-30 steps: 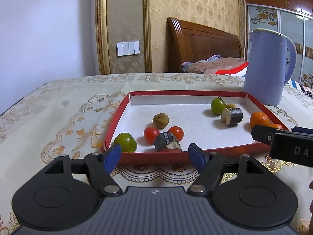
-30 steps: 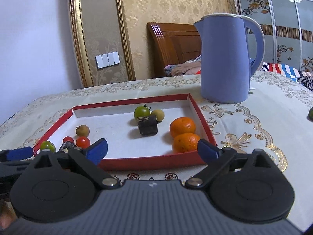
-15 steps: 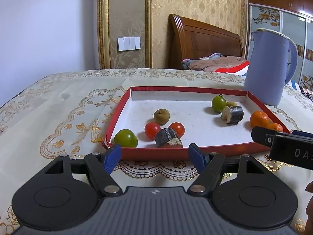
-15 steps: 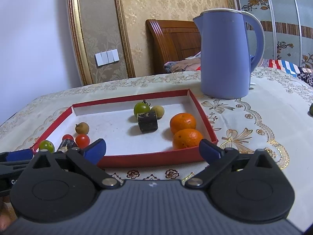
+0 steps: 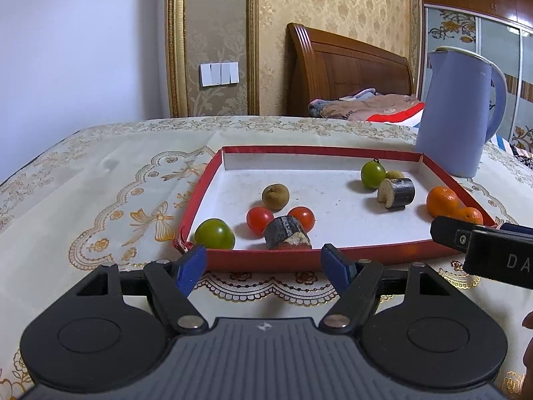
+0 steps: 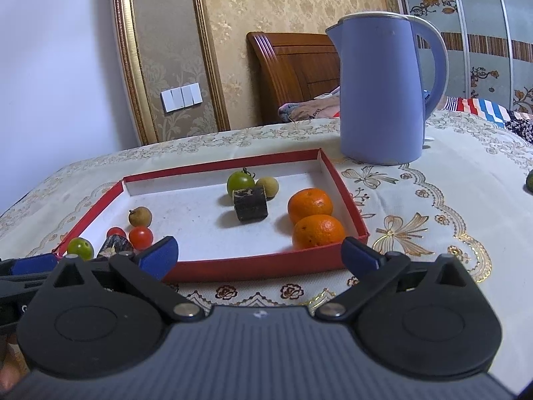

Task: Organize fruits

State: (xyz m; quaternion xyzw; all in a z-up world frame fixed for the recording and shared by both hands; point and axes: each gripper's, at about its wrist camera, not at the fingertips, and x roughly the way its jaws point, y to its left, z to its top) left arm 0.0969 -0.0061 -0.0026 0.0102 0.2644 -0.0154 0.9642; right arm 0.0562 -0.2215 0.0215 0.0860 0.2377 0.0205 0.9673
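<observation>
Both my grippers, left (image 5: pixel 263 265) and right (image 6: pixel 260 255), gape empty just short of the tray (image 6: pixel 266 268), oranges (image 6: pixel 318 231) ahead of the right; a low reach could shove its wall.

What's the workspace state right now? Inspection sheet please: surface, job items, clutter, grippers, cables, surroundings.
Surface: table under a cream cloth with gold embroidery.
Job's things: red tray holds two oranges, two red tomatoes, two green fruits, two small brown fruits and two dark cut pieces.
Clutter: blue kettle on the cloth behind the tray; a green object at the right edge, cut off.
Grippers: left gripper open, empty, before the tray's near wall; right gripper open wide, empty.
Cables: nothing seen.
Surroundings: wooden headboard, bedding, wall switches, wardrobe doors.
</observation>
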